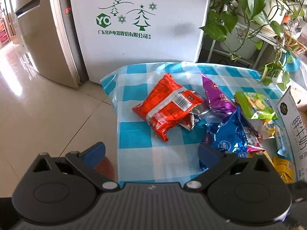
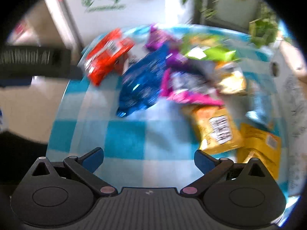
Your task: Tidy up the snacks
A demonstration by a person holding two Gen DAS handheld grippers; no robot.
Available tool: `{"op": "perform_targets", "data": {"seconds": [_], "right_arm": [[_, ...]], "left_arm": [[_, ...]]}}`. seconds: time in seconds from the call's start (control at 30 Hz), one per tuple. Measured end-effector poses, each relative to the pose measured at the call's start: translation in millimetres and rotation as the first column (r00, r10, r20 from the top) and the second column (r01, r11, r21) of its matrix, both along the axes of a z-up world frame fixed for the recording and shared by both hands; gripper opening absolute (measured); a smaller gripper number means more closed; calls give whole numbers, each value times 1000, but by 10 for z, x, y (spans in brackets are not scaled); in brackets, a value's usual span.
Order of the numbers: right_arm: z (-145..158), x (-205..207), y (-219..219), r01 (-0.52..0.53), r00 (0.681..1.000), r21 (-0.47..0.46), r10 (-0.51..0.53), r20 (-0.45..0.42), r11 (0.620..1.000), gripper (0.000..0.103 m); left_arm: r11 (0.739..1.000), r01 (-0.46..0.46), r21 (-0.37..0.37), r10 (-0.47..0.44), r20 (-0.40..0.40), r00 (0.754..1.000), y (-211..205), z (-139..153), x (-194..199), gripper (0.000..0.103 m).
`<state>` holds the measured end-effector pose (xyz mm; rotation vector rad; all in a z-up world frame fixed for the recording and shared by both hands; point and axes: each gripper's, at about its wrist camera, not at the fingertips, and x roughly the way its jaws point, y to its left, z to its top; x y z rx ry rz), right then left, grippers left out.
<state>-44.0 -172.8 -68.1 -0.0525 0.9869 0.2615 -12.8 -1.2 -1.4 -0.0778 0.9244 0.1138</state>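
A pile of snack packets lies on a blue-and-white checked tablecloth [image 1: 134,138]. In the left wrist view I see a red packet [image 1: 167,105], a purple one [image 1: 216,95], a blue foil one [image 1: 230,134] and a green one [image 1: 255,105]. My left gripper [image 1: 151,153] is open and empty, above the table's near left edge. The right wrist view is blurred. It shows the red packet [image 2: 107,57], the blue one [image 2: 142,84], a pink one [image 2: 188,95] and yellow ones [image 2: 216,130]. My right gripper [image 2: 148,158] is open and empty above the cloth [image 2: 124,140].
A cardboard carton [image 1: 293,122] stands at the table's right edge. A white appliance [image 1: 138,28] with green print stands behind the table, a fridge [image 1: 44,38] to its left. Potted vines [image 1: 249,9] hang at the back right. Tiled floor [image 1: 48,115] lies to the left.
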Motion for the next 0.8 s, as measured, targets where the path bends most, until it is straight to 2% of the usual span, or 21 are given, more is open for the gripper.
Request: {"op": "perform_targets", "data": {"seconds": [0.17,0.27,0.37,0.43,0.53,0.67,0.8], "right_arm": [[332,109,-244,41,998,-55,-38,57,998,103],[509,211,-279,10,998,-100,-5,59,995,103],[528,276,-299,-4,997,-103,12,74,995,103],[478,251,-363,49,996,-93,-41,83,995,103],[393,319,-391,128,991,-67,-126,34,990,103],[388,345,-370,140,989,-86,-135,57,986,103],[393,373,-429,198,979,-81,-195,53,977,103]], "left_arm": [[1000,-4,20,4,-12,1000,-25,-16,7,102],[999,-4,34,5,-25,1000,-59,-31,16,102],[999,4,45,-3,-34,999,-113,-47,19,102],[999,8,46,-6,-44,999,-144,-65,25,102],[999,6,44,-3,-54,999,-178,-89,38,102],[999,17,51,-14,-64,998,-251,-119,51,102],[998,25,64,-21,-62,998,-292,-116,45,102]]}}
